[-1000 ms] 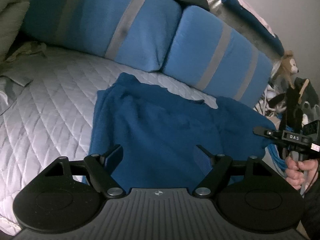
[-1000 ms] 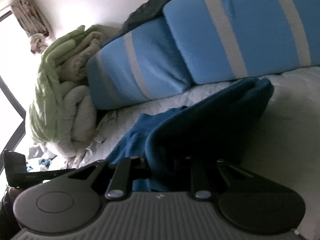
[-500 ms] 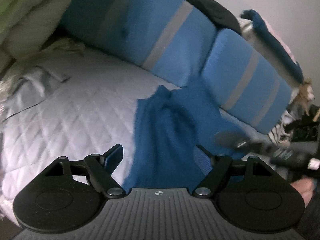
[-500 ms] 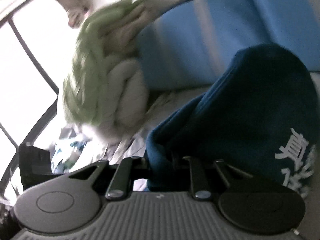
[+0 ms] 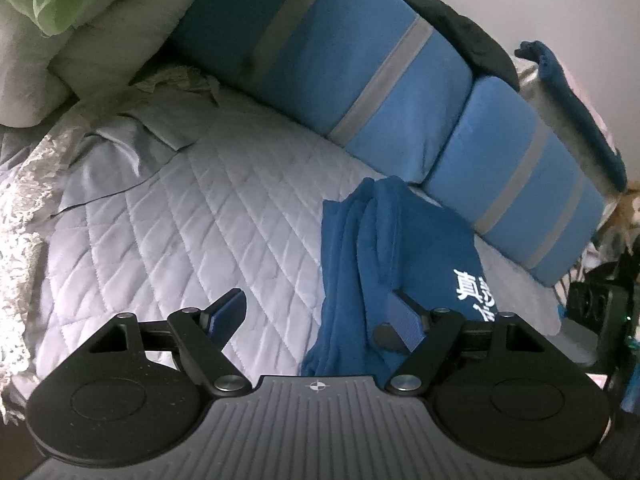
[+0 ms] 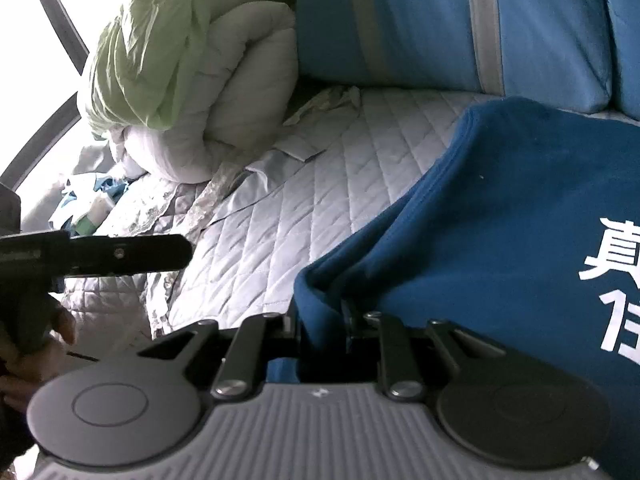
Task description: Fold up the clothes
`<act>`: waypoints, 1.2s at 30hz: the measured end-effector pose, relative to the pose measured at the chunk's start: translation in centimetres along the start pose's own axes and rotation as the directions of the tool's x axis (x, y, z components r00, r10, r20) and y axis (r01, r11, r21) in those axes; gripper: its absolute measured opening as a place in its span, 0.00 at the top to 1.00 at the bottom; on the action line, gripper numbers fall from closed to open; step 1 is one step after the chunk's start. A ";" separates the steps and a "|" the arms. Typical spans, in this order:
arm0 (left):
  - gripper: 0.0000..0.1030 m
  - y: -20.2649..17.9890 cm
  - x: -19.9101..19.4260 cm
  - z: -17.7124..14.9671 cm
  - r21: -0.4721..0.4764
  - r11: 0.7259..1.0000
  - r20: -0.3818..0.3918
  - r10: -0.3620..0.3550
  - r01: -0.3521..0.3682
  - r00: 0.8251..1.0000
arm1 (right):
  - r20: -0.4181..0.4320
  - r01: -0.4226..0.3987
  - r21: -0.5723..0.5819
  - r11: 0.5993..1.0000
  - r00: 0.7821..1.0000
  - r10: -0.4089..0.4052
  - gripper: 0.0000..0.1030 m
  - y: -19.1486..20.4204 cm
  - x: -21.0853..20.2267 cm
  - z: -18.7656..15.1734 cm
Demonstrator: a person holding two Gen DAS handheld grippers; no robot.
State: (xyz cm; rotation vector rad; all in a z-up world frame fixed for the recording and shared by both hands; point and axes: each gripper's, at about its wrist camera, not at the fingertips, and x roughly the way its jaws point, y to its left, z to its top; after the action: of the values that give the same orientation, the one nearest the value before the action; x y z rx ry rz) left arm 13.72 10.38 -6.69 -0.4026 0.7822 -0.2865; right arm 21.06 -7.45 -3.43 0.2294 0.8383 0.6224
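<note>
I am keeping my right gripper (image 6: 320, 328) clamped on an edge of the blue sweatshirt (image 6: 500, 240), which is lying doubled over on the quilted bedspread (image 5: 192, 216) just in front of the blue striped cushions (image 5: 360, 80), white lettering facing up. My left gripper (image 5: 316, 316) is hovering with its jaws spread wide and holding nothing, its right finger over the sweatshirt's near edge.

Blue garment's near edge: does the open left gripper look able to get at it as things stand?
Probably yes. The left gripper is open just above the blue garment, whose near edge lies between its fingers with nothing covering it; the right gripper holds another part.
</note>
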 end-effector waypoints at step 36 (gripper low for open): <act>0.25 -0.7 14.5 2.8 -0.032 0.957 -0.368 -0.279 0.287 0.887 | 0.175 0.246 0.094 0.965 0.950 -0.260 0.00 -9.0 -13.3 -0.9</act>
State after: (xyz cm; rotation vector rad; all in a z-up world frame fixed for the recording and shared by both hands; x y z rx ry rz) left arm 25.49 4.74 -13.60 -0.4472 1.0898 -0.6601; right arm 17.49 -22.69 0.46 0.2357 0.6958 0.3247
